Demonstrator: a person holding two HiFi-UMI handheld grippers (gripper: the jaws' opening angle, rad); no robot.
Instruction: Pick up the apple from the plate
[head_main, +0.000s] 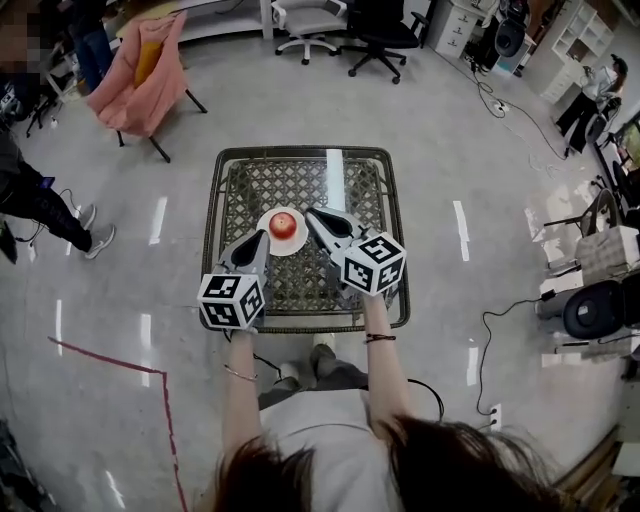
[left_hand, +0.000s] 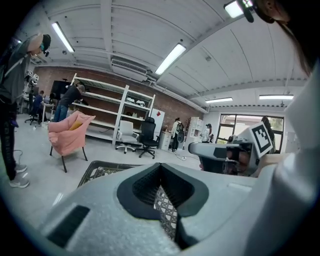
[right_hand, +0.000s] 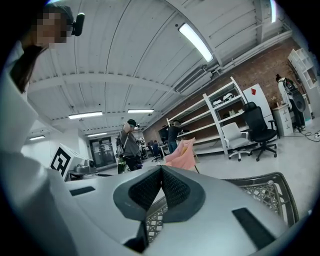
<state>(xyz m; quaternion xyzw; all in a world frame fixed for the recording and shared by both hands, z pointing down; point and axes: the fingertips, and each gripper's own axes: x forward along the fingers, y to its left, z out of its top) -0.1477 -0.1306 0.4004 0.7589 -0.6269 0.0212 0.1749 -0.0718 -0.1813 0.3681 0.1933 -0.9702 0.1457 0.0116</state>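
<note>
Seen from above, a person stood at a small square surface (head_main: 300, 180) with an openwork lattice top, holding a hand-held gripper in each hand. A white plate (head_main: 291, 249) sat near the middle of the surface. The red apple (head_main: 284, 223) rested on the plate, untouched and open to reach from either side. The left hand-held gripper (head_main: 262, 239) pointed in from the near left, its tip just beside the plate's rim. The right hand-held gripper (head_main: 311, 214) pointed in from the near right, its tip just beside the apple. Whether either tip touched the plate could not be told. Both were clenched on nothing: each gripper's own view showed the dark ribbed pads (left_hand: 144, 187) meeting at the tip, with only lattice showing past them. The apple appeared in neither gripper view, probably because both pointed close to level and looked over it. Flanking the plate this way suggested an approach, with the pick-up not yet begun. By that reading, one pair of jaws would have to part before it could fit round the apple. A chair (head_main: 140, 80) draped in pink cloth stood on the floor, well apart from the surface.
</note>
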